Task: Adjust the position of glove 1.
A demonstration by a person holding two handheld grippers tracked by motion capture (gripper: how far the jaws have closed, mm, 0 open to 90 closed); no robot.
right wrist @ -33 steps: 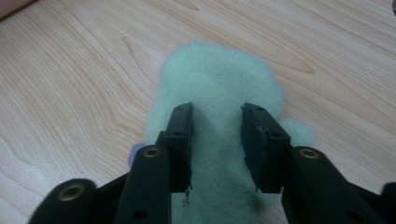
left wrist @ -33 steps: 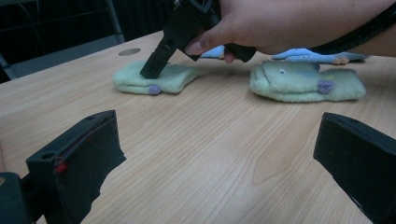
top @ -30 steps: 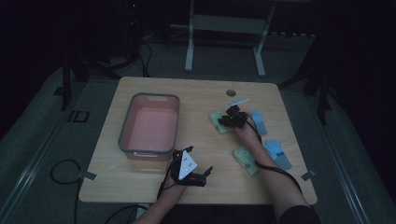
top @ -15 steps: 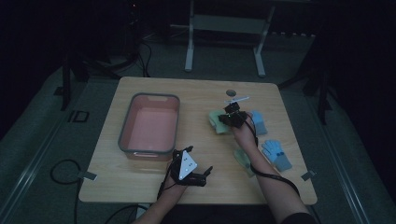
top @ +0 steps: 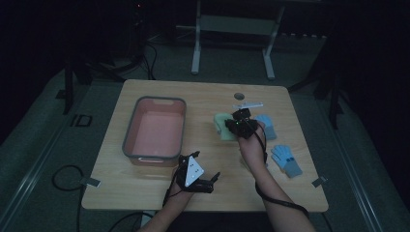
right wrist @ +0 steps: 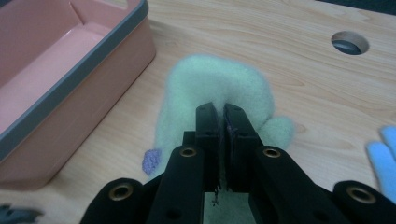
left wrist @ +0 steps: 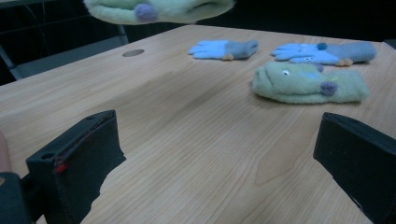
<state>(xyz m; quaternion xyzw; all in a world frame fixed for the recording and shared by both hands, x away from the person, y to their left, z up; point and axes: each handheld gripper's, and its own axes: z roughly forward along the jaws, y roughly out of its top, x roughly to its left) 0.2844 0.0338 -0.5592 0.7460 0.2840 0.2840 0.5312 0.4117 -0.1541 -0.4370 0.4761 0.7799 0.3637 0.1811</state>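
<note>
My right gripper (right wrist: 219, 109) is shut on a pale green glove (right wrist: 210, 84), pinching its fabric just above the table beside the pink bin (right wrist: 70, 60). In the high view that right gripper (top: 238, 124) holds the green glove (top: 222, 126) at the table's middle right. A second green glove (left wrist: 308, 84) lies flat on the wood, and two blue gloves (left wrist: 224, 49) (left wrist: 327, 51) lie beyond it. My left gripper (left wrist: 219, 140) stands wide open with nothing between its jaws. In the high view this left gripper (top: 203, 180) is low near the table's front edge.
The pink bin (top: 155, 126) with a grey rim stands at the table's left and holds nothing visible. A round cable hole (top: 239, 95) sits near the far edge. Blue gloves (top: 267, 124) (top: 286, 160) lie right of my right hand. Metal stand legs (top: 196, 53) rise behind the table.
My right forearm has shifted slightly left while the gripper stays shut on the green glove. The left gripper has not moved.
</note>
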